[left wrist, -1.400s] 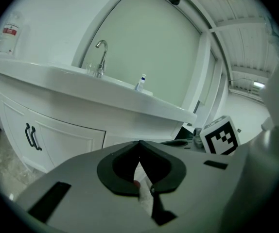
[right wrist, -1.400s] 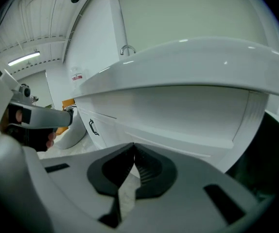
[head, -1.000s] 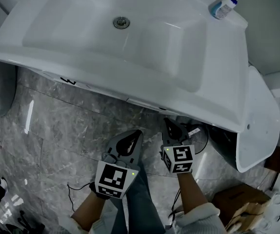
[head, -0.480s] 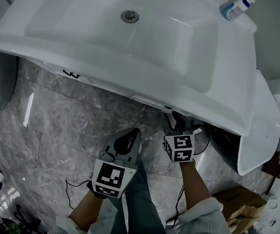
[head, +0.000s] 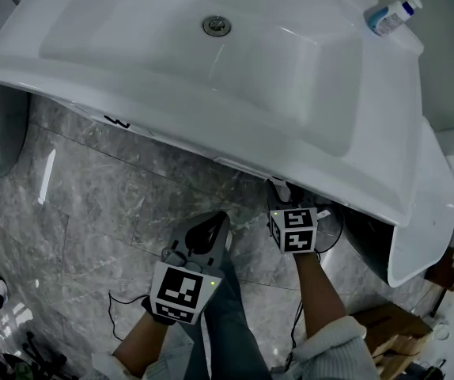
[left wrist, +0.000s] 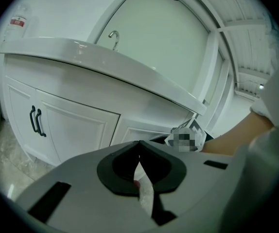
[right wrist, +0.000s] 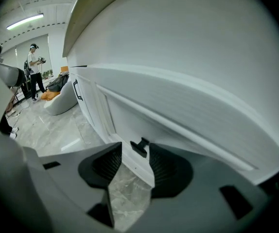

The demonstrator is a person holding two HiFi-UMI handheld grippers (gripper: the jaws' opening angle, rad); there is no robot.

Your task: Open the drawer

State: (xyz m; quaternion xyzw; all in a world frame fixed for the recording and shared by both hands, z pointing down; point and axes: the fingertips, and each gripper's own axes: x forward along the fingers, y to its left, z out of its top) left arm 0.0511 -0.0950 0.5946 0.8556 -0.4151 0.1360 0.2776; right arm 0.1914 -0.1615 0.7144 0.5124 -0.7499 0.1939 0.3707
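The white drawer front (right wrist: 188,130) sits under the vanity's counter edge, and its small black handle (right wrist: 140,146) sticks out between the jaws of my right gripper (right wrist: 132,161). Those jaws are opening, and a gap shows on each side of the handle. In the head view the right gripper (head: 279,188) reaches under the counter's rim, with its marker cube behind it. My left gripper (head: 219,218) hangs over the floor, apart from the vanity, shut with nothing in it. The left gripper view shows its jaws (left wrist: 138,145) meeting in front of the drawer panel (left wrist: 139,129).
The white sink basin (head: 211,62) overhangs the cabinet, with a small bottle (head: 391,14) at its far right corner. Cabinet doors with black handles (left wrist: 35,122) stand left of the drawer. A cardboard box (head: 393,327) lies on the marble floor at lower right. A person (right wrist: 34,72) stands far off.
My right gripper has moved farther in toward the vanity's front, under the counter edge. The left gripper has kept almost still.
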